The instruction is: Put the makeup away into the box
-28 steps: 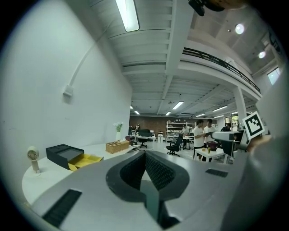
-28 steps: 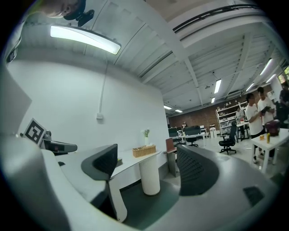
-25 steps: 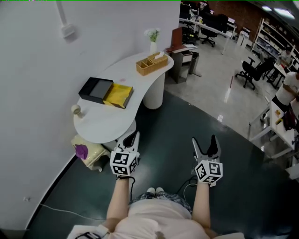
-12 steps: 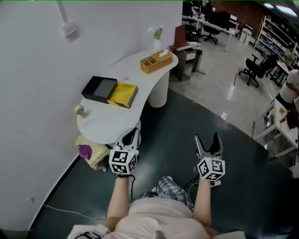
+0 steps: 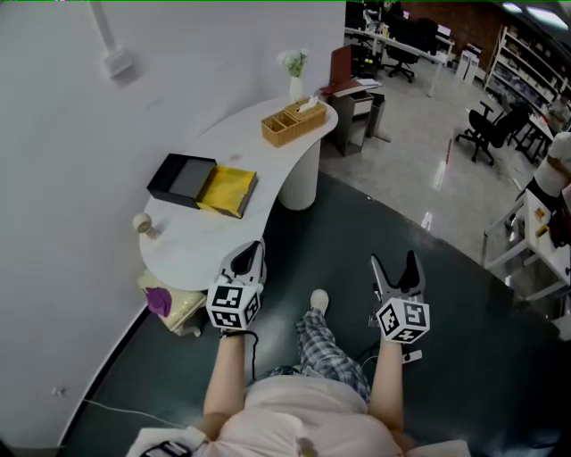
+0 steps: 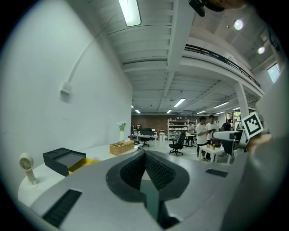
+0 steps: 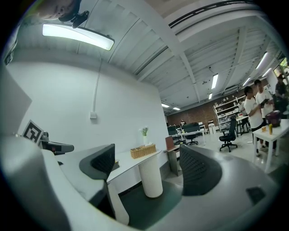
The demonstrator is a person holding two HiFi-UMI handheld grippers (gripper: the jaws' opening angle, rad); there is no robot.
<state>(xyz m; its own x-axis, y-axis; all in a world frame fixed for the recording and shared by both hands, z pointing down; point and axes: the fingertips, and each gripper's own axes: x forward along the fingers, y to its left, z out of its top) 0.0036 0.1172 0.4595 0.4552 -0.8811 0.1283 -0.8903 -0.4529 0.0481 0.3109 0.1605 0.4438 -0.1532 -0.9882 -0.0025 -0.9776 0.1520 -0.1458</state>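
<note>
Standing short of the worktop (image 5: 201, 239), you carry the left hand-held gripper (image 5: 252, 253) clenched and empty, the right hand-held gripper (image 5: 393, 264) released. The small cream item (image 5: 143, 223), near the black box (image 5: 181, 178), looks light and tippy; grasp its stem.

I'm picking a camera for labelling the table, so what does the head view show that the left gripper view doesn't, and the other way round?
Only the head view: the purple object below the white curved table, and the person's checked trouser leg. Only the left gripper view: the long ceiling strip light. Both: the black open box, the woven compartment basket and the small white handheld fan.
</note>
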